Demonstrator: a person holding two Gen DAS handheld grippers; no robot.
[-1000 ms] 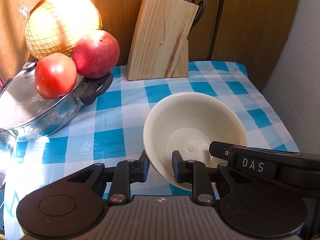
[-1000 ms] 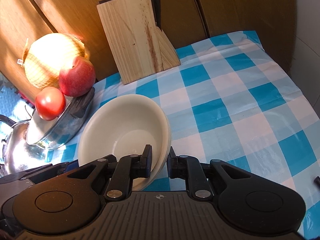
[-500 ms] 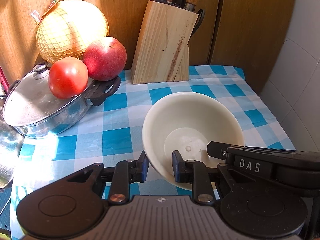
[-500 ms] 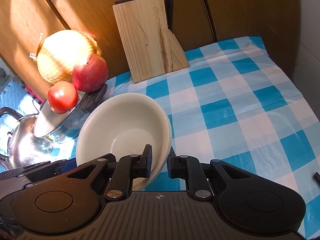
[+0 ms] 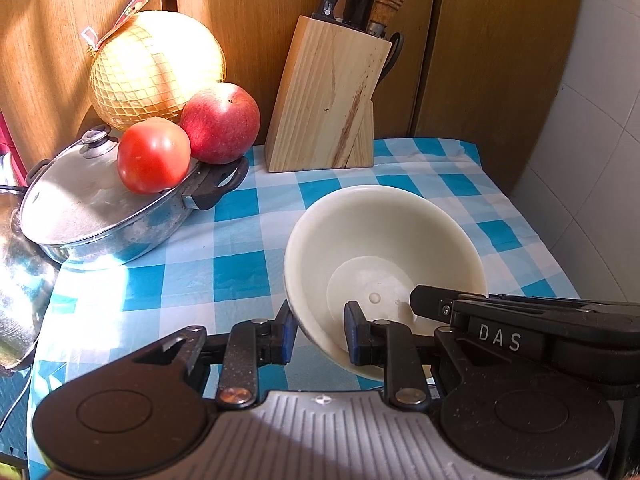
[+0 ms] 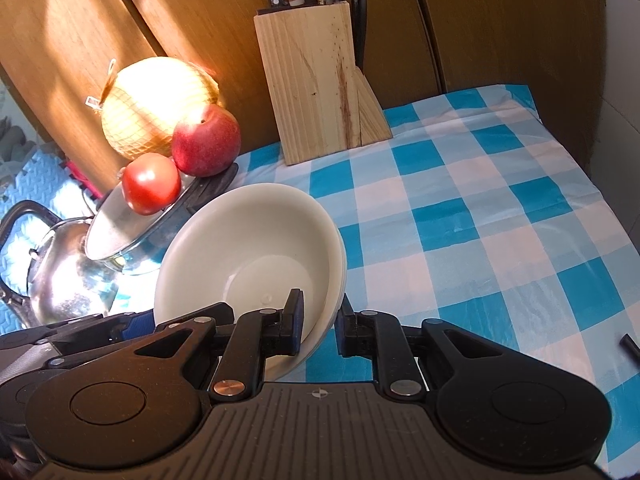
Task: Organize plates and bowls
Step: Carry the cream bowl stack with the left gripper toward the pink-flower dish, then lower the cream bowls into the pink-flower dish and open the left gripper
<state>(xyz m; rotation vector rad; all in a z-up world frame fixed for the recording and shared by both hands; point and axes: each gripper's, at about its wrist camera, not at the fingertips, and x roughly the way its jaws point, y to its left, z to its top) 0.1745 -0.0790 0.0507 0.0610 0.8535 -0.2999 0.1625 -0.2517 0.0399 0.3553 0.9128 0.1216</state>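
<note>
A stack of nested cream bowls [image 5: 384, 240] hangs tilted above the blue-and-white checked tablecloth [image 5: 224, 264], held from two sides. My left gripper [image 5: 320, 332] is shut on the near rim, one finger inside and one outside the wall. My right gripper [image 6: 320, 320] is shut on the right-hand rim of the bowls [image 6: 248, 248], where several rim edges show one inside the other. The right gripper's black body with "DAS" lettering [image 5: 520, 320] reaches in from the right in the left wrist view. The bowls' underside is hidden.
A wooden knife block [image 5: 328, 100] stands at the back against wooden cabinet doors. On the left, a lidded steel pot [image 5: 100, 216] carries a tomato [image 5: 154, 156] and an apple [image 5: 220, 122], beside a netted pomelo [image 5: 156, 70]. A steel kettle [image 6: 60, 276] sits further left; a tiled wall [image 5: 592, 160] bounds the right.
Both grippers have risen and drawn back with the bowls still in their grip. More of the knife handles and cabinet doors now shows at the top.
</note>
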